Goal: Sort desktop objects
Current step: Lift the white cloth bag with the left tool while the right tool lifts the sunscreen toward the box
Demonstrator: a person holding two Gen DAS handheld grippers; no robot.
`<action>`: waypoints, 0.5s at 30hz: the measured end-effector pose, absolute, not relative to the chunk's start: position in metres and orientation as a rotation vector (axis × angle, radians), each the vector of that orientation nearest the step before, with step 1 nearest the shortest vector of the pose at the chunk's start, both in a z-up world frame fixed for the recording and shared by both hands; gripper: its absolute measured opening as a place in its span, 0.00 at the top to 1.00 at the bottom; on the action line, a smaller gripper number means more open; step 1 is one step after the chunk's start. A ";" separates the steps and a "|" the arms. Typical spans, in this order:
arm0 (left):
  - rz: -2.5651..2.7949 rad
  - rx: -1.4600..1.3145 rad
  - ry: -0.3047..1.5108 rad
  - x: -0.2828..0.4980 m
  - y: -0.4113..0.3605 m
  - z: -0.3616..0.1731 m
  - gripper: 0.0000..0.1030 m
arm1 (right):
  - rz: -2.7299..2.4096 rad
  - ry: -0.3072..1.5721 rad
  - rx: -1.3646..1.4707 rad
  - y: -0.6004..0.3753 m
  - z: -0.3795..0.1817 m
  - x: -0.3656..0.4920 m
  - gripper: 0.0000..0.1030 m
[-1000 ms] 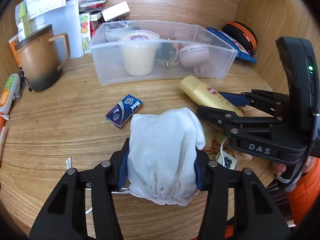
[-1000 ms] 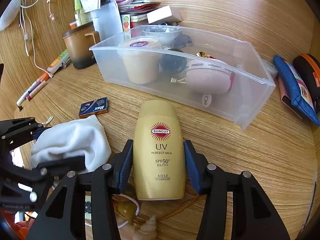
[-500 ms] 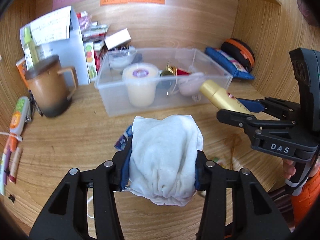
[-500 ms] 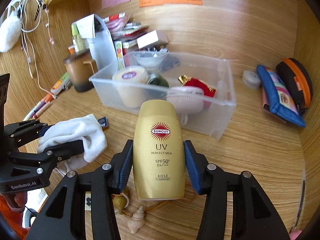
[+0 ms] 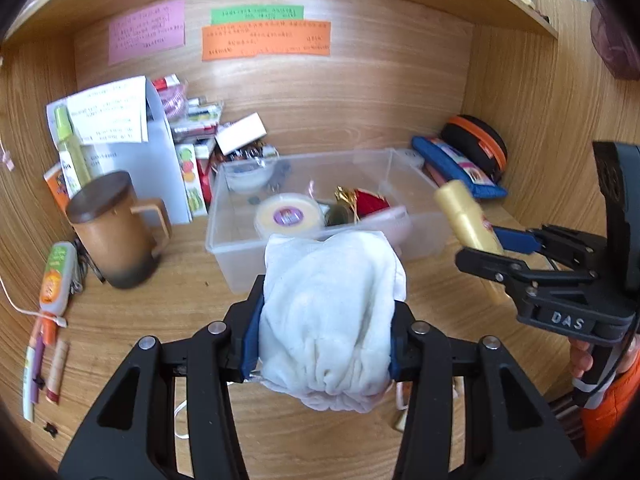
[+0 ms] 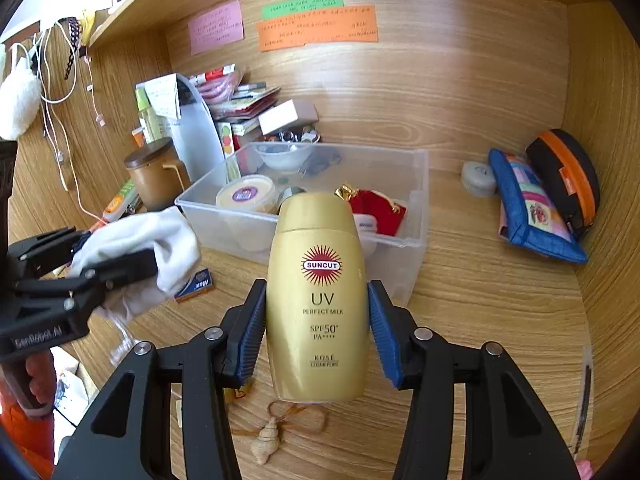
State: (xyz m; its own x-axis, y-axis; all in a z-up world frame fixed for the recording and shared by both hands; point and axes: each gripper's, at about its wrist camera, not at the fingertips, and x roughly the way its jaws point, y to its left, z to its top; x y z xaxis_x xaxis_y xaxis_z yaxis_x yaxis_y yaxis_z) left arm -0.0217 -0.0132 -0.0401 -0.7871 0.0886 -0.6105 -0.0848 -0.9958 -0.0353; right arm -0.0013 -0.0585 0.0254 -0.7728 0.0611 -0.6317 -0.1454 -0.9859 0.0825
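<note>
Home desk nook (image 5: 360, 92): sticky notes (image 5: 266, 36), mug (image 5: 116, 232).

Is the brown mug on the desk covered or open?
Covered: a dark lid sits flat on the brown mug, hiding its inside.

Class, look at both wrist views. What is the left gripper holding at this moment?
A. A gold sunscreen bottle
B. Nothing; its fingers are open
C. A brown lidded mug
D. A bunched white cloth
D: the left gripper is clamped on the white cloth, while the gold bottle sits in the right gripper.
</note>
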 end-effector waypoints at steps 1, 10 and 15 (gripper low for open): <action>2.896 -0.971 -0.008 -0.024 -0.015 -0.036 0.54 | 2.853 0.187 -1.002 -0.058 0.027 -0.001 0.56; 2.922 -0.895 -0.016 -0.038 -0.023 -0.012 0.54 | 2.861 0.157 -0.971 -0.054 0.042 -0.002 0.73; 2.912 -0.909 -0.017 -0.049 -0.024 -0.015 0.54 | 2.860 0.142 -1.021 -0.051 0.035 -0.011 0.81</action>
